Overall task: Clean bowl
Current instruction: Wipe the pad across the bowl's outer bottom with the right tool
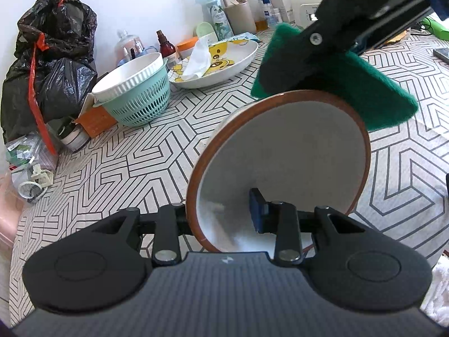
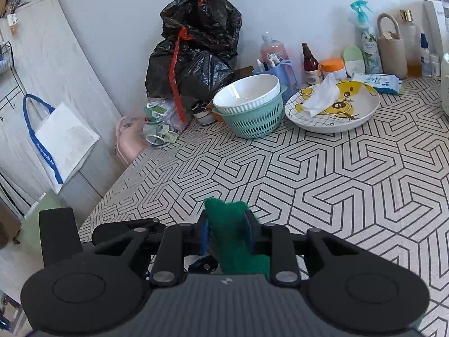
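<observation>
A bowl (image 1: 283, 151) with a white inside and a brown rim is held tilted on its edge above the patterned table. My left gripper (image 1: 221, 214) is shut on its near rim, one blue pad inside the bowl and the other finger outside. My right gripper (image 1: 314, 53) comes in from the upper right, shut on a green scouring pad (image 1: 364, 90) that touches the bowl's far rim. In the right wrist view the green scouring pad (image 2: 234, 241) sits pinched between the blue pads of the right gripper (image 2: 228, 234); the bowl is out of sight there.
At the back of the patterned table (image 2: 336, 182) stand a white bowl in a teal basket (image 2: 252, 109), a cartoon plate (image 2: 334, 106) with a tissue, black rubbish bags (image 2: 193, 45) and several bottles. The table's left edge (image 2: 112, 188) drops off toward a tote bag.
</observation>
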Tool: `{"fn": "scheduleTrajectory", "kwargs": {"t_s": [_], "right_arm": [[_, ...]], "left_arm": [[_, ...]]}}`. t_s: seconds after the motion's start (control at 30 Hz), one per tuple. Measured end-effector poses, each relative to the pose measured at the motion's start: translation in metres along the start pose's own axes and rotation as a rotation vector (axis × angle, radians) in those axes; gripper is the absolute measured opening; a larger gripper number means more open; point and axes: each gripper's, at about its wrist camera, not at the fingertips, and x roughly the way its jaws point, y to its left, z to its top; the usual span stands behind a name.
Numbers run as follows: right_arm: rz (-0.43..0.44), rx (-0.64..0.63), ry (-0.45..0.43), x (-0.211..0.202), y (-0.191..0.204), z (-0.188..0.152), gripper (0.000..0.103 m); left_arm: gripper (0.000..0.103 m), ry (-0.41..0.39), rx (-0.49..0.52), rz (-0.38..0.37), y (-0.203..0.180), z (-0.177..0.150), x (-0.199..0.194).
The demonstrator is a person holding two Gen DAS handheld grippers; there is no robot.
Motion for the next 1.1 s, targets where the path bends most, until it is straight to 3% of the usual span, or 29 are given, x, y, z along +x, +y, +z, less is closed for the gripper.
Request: {"fn": "scheduleTrajectory", "kwargs": {"t_s": [0.47,0.7,1.1], "right_arm": [[0.109,0.013,-0.002,0.014,0.010,0.011,0.026],[0.097,0.047,-0.025,0.011,-0.001,0.007,0.026],[0.071,0.108,-0.065,0.005,-0.020,0.000,0.026]], "left_arm": [[0.039,0.004,-0.002,-0.005,-0.001,0.002,0.005],[0.040,0.007,-0.036,-0.039,0.005,0.004,0.006],[0.040,0.000,-0.009,-0.027,-0.001,0.009,0.006]]}}
